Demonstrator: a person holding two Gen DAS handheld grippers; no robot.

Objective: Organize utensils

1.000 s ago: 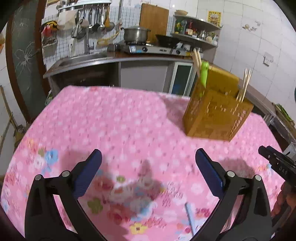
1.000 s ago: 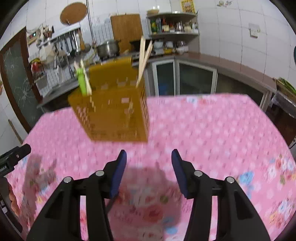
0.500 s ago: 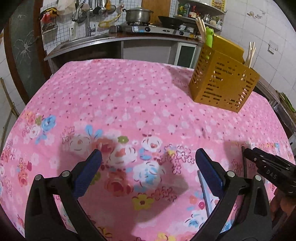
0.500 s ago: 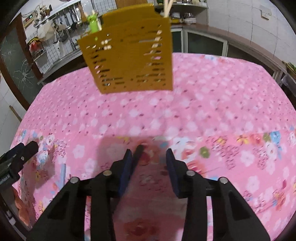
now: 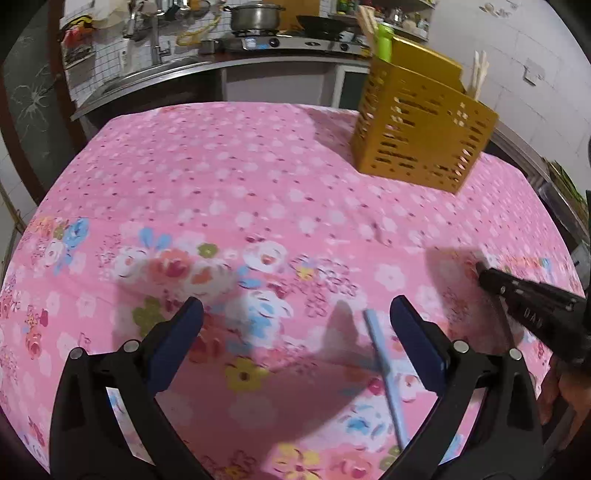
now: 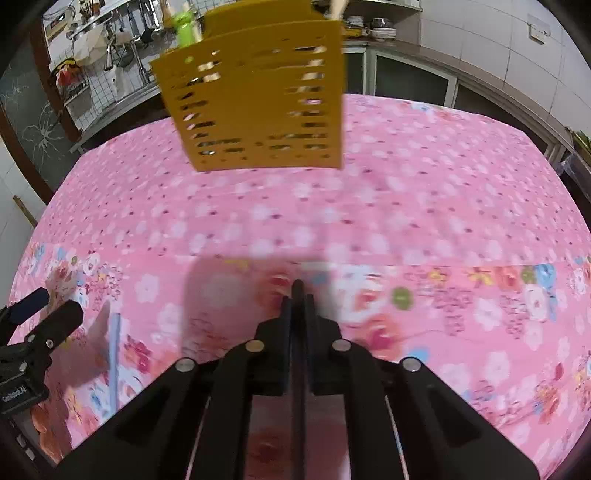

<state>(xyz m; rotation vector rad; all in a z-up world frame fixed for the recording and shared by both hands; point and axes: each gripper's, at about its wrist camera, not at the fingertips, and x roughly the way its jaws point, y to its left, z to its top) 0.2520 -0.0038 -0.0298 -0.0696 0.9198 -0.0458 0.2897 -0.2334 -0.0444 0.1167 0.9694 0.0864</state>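
Note:
A yellow slotted utensil holder (image 5: 417, 147) (image 6: 258, 110) stands at the far side of the pink floral tablecloth (image 5: 221, 177). It holds a green-handled utensil (image 5: 384, 44) and pale wooden chopsticks (image 5: 478, 74). My right gripper (image 6: 297, 291) (image 5: 484, 275) is low over the cloth. Its jaws are closing tight, pads pressed on a thin dark chopstick (image 6: 297, 406) that runs back between the fingers. My left gripper (image 5: 295, 306) (image 6: 48, 310) hovers open above the cloth. A light blue chopstick (image 5: 384, 365) (image 6: 114, 365) lies flat between its fingers, close to the right one.
Behind the table runs a kitchen counter with a sink (image 5: 155, 66), a stove with a steel pot (image 5: 255, 16) and a shelf. A tiled wall (image 5: 517, 74) rises on the right. The cloth's near floral border reaches the table's front edge.
Both grippers sank toward the cloth and tipped downward. The right gripper's jaws went from wide apart to shut on the dark chopstick. The blue chopstick now sits between the left fingers.

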